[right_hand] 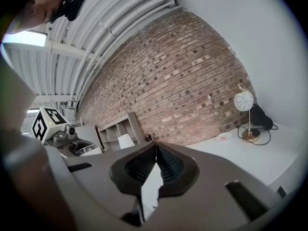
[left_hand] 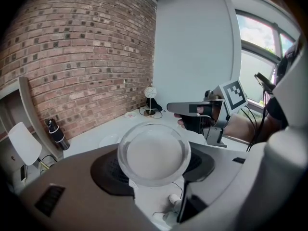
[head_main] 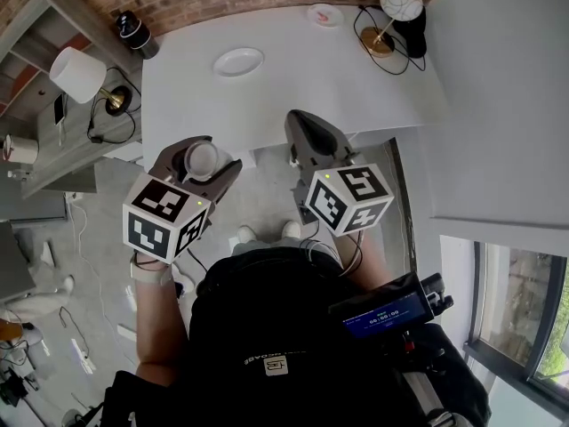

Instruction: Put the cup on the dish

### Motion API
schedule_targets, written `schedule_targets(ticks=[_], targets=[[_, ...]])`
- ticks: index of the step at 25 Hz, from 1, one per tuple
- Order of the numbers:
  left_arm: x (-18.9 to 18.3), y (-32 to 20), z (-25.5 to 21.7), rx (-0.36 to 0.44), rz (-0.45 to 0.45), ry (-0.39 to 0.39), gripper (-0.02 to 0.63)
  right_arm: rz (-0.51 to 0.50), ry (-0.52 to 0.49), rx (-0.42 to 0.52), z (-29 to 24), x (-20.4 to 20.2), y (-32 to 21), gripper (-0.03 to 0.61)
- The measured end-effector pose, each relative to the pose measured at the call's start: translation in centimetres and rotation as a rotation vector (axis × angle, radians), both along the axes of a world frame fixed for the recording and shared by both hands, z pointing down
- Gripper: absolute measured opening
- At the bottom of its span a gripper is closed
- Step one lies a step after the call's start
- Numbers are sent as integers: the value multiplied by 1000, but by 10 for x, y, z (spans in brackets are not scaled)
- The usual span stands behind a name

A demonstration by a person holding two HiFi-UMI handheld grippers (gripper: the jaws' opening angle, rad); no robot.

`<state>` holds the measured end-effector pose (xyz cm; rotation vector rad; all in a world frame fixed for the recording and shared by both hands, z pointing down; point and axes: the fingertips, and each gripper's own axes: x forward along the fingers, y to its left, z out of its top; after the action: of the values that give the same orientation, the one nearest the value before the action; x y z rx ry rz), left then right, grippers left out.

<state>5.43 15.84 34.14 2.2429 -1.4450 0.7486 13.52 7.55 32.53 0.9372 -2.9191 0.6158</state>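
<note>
The left gripper point(head_main: 204, 161) had its jaws spread wide, with the clear cup point(left_hand: 153, 152) gripped between the pads, mouth up. Its own view showed this best: the round rim filled the gap between the pads, and the right gripper point(left_hand: 202, 110) sat at 2 o'clock behind it. The right gripper's view settled what the head view could not – its jaws were closed tip to tip with nothing between them. That view was tilted up at the brick wall point(right_hand: 192, 81), with the left gripper's marker cube point(right_hand: 47, 124) at 9 o'clock.

The head view alone gave the layout. Both grippers were at the near edge of the white table point(head_main: 293, 87), and the cup was held in the air. The white dish point(head_main: 238, 61) lay bare on the table at 1 o'clock from the cup, well apart from it. Farther back were a small pink-marked saucer point(head_main: 325, 14) and a globe lamp point(head_main: 397, 7) at 2 o'clock – and a black bottle point(head_main: 135, 34) at 11.
</note>
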Motion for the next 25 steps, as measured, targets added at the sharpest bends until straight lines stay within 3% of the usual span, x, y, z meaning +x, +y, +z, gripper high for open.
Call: schedule_targets(ticks=[14, 25], targets=[[49, -8, 3, -25, -21, -61, 262, -52, -34, -23, 9, 41, -11, 5], [71, -12, 5, -9, -37, -54, 262, -60, -17, -19, 13, 66, -14, 5]])
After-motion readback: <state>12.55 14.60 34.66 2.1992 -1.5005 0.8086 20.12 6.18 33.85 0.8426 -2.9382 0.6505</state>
